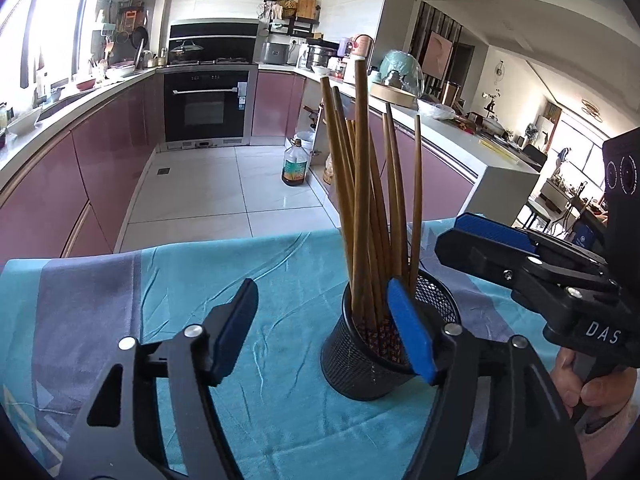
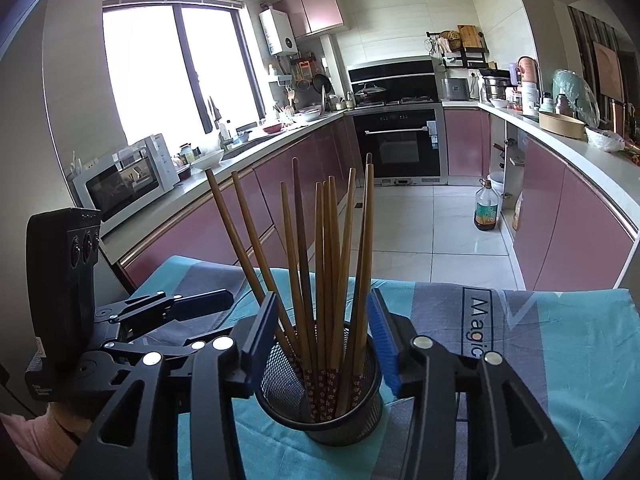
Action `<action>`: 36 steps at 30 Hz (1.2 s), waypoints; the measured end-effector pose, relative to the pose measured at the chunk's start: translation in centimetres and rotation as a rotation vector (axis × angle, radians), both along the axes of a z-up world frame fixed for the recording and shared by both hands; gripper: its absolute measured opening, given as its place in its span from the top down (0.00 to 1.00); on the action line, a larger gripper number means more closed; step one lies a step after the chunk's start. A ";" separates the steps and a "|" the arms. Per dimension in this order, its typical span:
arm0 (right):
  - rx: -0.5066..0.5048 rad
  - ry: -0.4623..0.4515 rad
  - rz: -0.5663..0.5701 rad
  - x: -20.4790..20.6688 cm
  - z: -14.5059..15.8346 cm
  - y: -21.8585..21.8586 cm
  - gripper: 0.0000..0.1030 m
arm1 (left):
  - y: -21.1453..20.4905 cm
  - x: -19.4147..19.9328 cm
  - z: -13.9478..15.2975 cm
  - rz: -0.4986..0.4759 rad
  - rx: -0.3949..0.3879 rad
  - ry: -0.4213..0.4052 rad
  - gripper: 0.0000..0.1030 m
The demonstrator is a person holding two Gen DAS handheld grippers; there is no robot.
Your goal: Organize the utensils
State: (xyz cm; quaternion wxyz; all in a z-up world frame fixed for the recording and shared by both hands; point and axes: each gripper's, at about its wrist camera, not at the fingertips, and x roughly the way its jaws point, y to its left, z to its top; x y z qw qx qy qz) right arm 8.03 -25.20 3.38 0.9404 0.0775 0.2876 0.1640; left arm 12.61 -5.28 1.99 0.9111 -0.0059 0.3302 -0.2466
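Chopsticks (image 2: 328, 264) upright in mesh cup (image 2: 320, 408)

Domestic kitchen, U-shaped. Fittings: pink cabinets (image 2: 304, 160) under a pale worktop (image 2: 592, 148), built-in oven (image 2: 402, 142) below a gas hob (image 2: 394, 101), microwave (image 2: 128, 178), wall-mounted water heater (image 2: 278, 32). White floor tiles (image 2: 432, 232); an open living area adjoins on one side.

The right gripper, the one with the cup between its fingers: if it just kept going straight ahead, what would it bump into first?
Most likely the black mesh cup of chopsticks. The right gripper is open with one finger on each side of the cup, so its body would meet the rim, though depth is unclear.
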 end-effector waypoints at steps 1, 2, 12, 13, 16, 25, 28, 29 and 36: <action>0.005 -0.004 -0.004 -0.3 0.0 -0.1 0.46 | 0.2 -0.3 0.1 0.007 0.002 -0.012 0.24; 0.007 -0.008 -0.010 -0.5 0.0 -0.2 0.39 | 0.6 -0.5 0.1 0.017 0.003 -0.021 0.19; -0.033 -0.044 -0.064 -4.4 -2.0 0.8 0.06 | 4.6 -4.7 0.5 0.150 0.032 -0.158 0.05; -0.048 -0.044 -0.068 -4.8 -2.3 1.2 0.06 | 5.0 -5.2 0.4 0.159 0.035 -0.167 0.05; -0.079 -0.053 -0.073 -6.0 -3.3 2.2 0.06 | 6.4 -6.6 0.0 0.189 0.048 -0.190 0.05; -0.103 -0.079 -0.105 -9.1 -4.9 4.4 0.06 | 10.4 -11.7 -1.6 0.263 0.072 -0.234 0.05; -0.092 -0.088 -0.113 -9.9 -5.0 4.7 0.06 | 11.4 -13.0 -1.9 0.276 0.073 -0.241 0.05; -0.093 -0.096 -0.118 -10.2 -4.9 4.8 0.06 | 11.2 -13.0 -1.8 0.279 0.072 -0.243 0.05; -0.105 -0.132 -0.132 -11.6 -4.7 5.6 0.06 | 12.4 -14.9 -1.8 0.301 0.073 -0.254 0.05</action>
